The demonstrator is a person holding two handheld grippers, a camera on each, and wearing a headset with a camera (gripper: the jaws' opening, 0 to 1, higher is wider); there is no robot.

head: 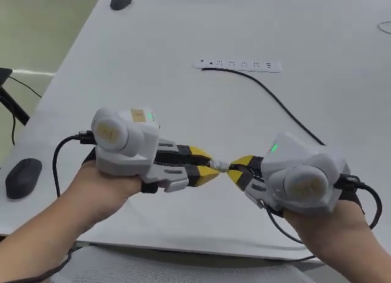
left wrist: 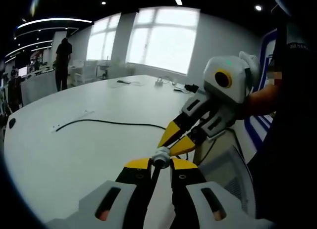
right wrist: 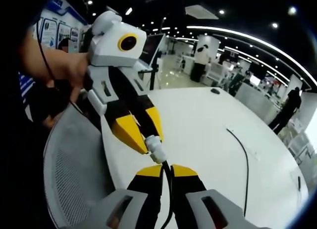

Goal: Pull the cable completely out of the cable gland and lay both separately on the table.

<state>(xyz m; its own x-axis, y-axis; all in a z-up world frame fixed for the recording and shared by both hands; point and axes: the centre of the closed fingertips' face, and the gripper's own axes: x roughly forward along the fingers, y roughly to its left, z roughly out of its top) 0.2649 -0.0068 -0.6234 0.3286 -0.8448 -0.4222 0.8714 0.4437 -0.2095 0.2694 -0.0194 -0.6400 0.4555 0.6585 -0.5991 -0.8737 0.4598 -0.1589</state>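
We pinch the white cable gland (left wrist: 160, 157) between the closed yellow tips of the left gripper (left wrist: 161, 164). The right gripper (right wrist: 166, 171) clamps the black cable (right wrist: 170, 194), which runs back between its jaws from the gland just ahead of them. The gland looks small, hard and slippery to us. The cable looks light and limp, best gripped close to the gland.

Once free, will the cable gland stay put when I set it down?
Probably not reliably: the cable gland looks small and round, so it may roll. It seems light, pinched at the left gripper's tips.
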